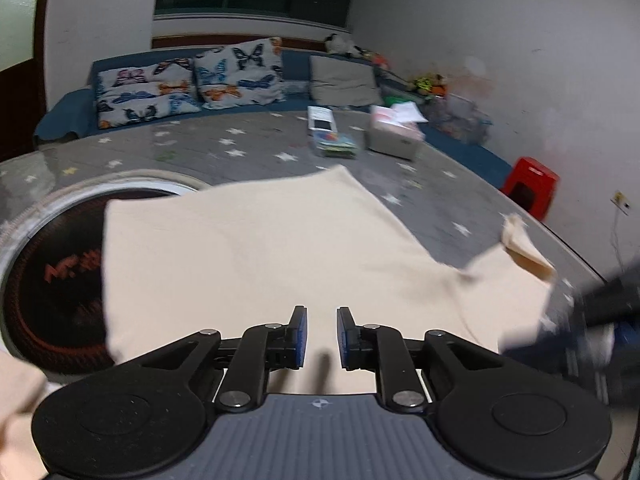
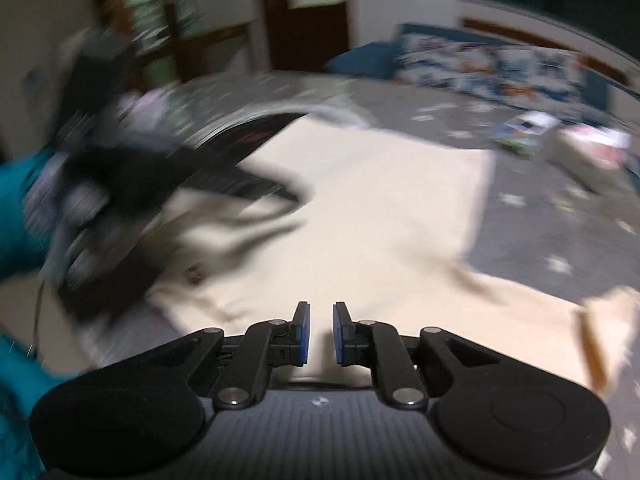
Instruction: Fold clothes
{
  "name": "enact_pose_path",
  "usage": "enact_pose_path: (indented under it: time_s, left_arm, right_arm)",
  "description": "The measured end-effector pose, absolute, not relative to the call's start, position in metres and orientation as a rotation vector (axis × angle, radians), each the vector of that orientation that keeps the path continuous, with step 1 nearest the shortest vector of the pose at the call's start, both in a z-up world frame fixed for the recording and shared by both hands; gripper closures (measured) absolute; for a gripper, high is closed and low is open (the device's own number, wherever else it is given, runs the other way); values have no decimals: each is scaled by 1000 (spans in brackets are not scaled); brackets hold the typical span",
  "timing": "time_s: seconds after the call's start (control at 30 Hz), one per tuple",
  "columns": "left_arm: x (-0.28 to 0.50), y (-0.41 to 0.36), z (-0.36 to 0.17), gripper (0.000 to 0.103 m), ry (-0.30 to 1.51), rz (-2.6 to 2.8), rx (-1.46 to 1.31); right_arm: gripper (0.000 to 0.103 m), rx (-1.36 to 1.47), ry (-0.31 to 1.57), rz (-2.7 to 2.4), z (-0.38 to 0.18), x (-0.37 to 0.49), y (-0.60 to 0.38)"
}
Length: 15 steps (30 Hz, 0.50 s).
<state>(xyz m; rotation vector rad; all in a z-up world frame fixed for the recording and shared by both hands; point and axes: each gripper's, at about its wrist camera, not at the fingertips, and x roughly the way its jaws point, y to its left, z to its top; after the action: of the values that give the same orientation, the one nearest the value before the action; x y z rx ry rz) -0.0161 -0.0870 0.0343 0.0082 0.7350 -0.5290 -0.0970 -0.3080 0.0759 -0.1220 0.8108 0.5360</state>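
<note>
the left gripper (image 1: 322, 338) is hovering low over a cream t-shirt (image 1: 256, 256), its blue-padded fingers (image 1: 299, 336) standing apart with a narrow gap and nothing between them. the shirt is lying spread on a grey star-patterned table cover (image 1: 248, 148), its body folded into a rough rectangle, one edge draping over a round black induction cooktop (image 1: 60, 280) set into the table at the left. at the right, a sleeve (image 1: 524, 248) is sticking out with its cuff turned up, and a dark blur beside it is the other tool, too smeared to read.

in the right wrist view the right gripper (image 2: 321, 332) is also hanging just above the cream t-shirt (image 2: 360, 208), near its collar end, fingers (image 2: 301, 330) parted by a small gap and gripping nothing. motion blur is smearing much of this frame; the left gripper (image 2: 104, 216) is showing only as a dark streak over the shirt's left side, next to a teal sleeve (image 2: 16, 208).

farther back on the table cover a white tissue box (image 1: 394, 136) and a flat stack of packets (image 1: 330, 134) are sitting side by side, well apart from the shirt. behind them butterfly-print cushions (image 1: 188, 84) and a grey cushion (image 1: 344, 82) are leaning along a blue bench, and a red plastic stool (image 1: 528, 184) is standing by the wall at the right.
</note>
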Motion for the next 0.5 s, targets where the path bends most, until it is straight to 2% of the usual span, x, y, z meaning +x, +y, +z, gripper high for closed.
enact_pose_path:
  time_s: [0.2, 0.3, 0.5]
  left_arm:
    - [-43, -101, 26, 85, 734, -595, 20]
    - [-52, -104, 22, 77, 744, -602, 28]
    - [-61, -102, 16, 77, 754, -597, 32]
  right_arm:
    - [91, 21, 784, 244, 66, -69, -381]
    - [91, 45, 795, 160, 52, -62, -403]
    - [90, 26, 756, -80, 41, -62, -443]
